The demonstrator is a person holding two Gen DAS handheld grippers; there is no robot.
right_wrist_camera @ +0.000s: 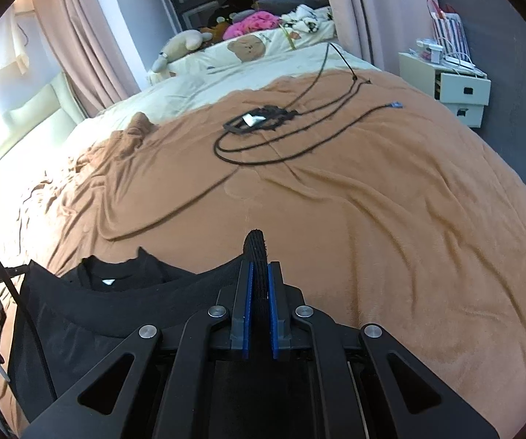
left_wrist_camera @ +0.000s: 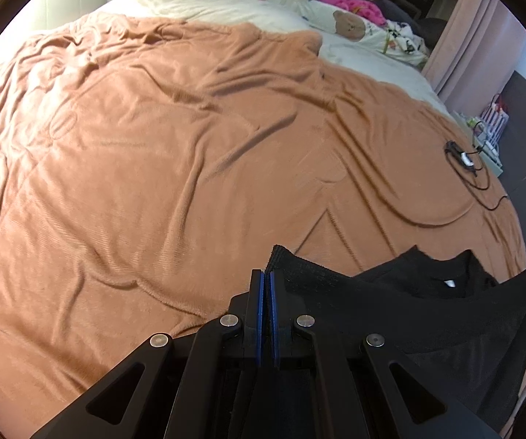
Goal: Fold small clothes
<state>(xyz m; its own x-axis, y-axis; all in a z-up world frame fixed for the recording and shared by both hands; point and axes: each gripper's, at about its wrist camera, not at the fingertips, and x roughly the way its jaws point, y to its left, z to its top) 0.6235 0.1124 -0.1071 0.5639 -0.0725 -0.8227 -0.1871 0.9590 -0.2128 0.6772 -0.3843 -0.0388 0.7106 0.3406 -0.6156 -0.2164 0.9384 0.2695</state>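
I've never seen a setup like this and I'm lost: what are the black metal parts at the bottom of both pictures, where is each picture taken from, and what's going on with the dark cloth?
There is no robot. A person holds a two-finger gripper in each hand, each with a wide-angle camera looking along its fingers. One picture looks past the left gripper, the other past the right gripper. Both are shut on edges of the same black garment, pinched between blue pads and stretched between them over a bed with an orange-brown blanket. A coiled black cable lies further up the blanket. Plush toys sit at the far end.
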